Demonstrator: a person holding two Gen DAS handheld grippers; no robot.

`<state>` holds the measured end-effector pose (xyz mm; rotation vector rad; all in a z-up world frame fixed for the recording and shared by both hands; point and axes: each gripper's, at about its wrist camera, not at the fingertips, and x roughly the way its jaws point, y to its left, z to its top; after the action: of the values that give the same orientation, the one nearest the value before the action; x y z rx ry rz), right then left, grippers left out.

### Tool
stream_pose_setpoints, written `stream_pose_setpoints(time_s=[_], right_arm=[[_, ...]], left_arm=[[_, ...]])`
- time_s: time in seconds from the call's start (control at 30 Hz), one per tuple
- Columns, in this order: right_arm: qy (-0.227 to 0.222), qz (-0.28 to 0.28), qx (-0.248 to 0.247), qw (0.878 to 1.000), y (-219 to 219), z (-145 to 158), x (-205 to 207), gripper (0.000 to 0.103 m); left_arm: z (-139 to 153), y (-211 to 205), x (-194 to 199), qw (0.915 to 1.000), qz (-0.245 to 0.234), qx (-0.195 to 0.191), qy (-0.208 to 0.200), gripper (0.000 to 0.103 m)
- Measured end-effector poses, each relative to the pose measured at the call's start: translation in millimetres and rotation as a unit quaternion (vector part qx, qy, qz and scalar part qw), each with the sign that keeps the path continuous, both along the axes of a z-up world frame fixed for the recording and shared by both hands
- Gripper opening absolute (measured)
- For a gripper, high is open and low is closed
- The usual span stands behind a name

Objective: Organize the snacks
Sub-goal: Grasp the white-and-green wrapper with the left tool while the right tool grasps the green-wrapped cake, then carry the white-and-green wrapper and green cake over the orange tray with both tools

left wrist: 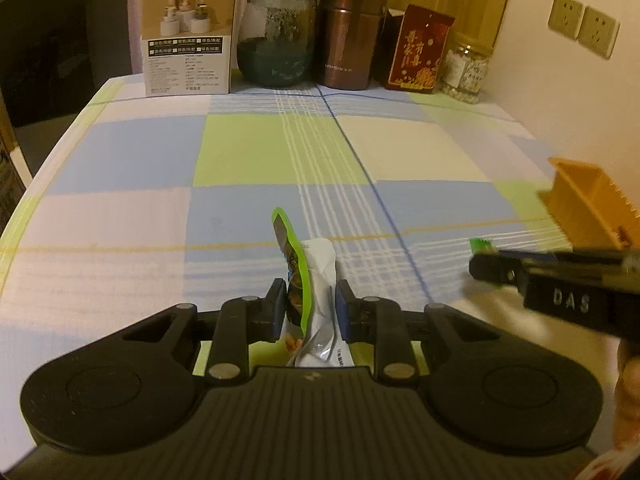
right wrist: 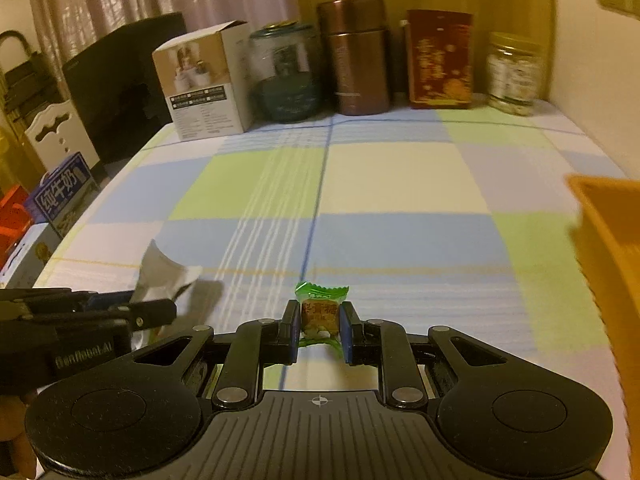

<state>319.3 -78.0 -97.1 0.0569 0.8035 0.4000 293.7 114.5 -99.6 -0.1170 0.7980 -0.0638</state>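
Observation:
My left gripper [left wrist: 310,304] is shut on a snack pouch [left wrist: 308,276], green-edged on one side and silver-white on the other, held upright above the checked tablecloth. My right gripper [right wrist: 319,322] is shut on a small green-wrapped candy [right wrist: 321,310] just above the cloth. An orange plastic basket [left wrist: 588,204] stands at the right; its corner also shows in the right wrist view [right wrist: 608,240]. The right gripper appears at the right of the left wrist view [left wrist: 492,266], with the candy's green tip [left wrist: 482,246]. The left gripper [right wrist: 160,312] with the pouch [right wrist: 164,272] appears at the left of the right wrist view.
Along the table's back edge stand a white product box [left wrist: 188,36], a glass jar [left wrist: 276,36], a brown canister [left wrist: 350,32], a red packet [left wrist: 420,52] and a clear jar [left wrist: 466,74]. A wall is at the right. Boxes [right wrist: 60,192] sit beyond the table's left edge.

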Motion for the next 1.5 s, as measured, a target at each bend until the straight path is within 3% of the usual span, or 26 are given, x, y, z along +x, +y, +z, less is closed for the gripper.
stream_pose_setpoints(time_s=[0.43, 0.73, 0.97, 1.5], right_arm=[[0.006, -0.045, 0.023, 0.999, -55.3, 51.9, -103.8, 0.02], [-0.013, -0.043, 0.029, 0.999, -72.0, 86.7, -154.7, 0.021], [-0.027, -0.042, 0.034, 0.998, -85.9, 101.4, -184.0, 0.021], [-0.038, -0.088, 0.033, 0.995, -138.9, 109.8, -208.0, 0.021]], left_arm=[[57.3, -29.8, -96.5, 0.9971, 0.029, -0.069, -0.008, 0.023], [93.0, -59.8, -149.7, 0.9981, 0.016, -0.054, -0.024, 0.023], [104.2, -75.5, -177.9, 0.9984, 0.007, -0.049, -0.027, 0.023], [116.1, -121.3, -188.5, 0.9982, -0.028, -0.04, -0.036, 0.023]])
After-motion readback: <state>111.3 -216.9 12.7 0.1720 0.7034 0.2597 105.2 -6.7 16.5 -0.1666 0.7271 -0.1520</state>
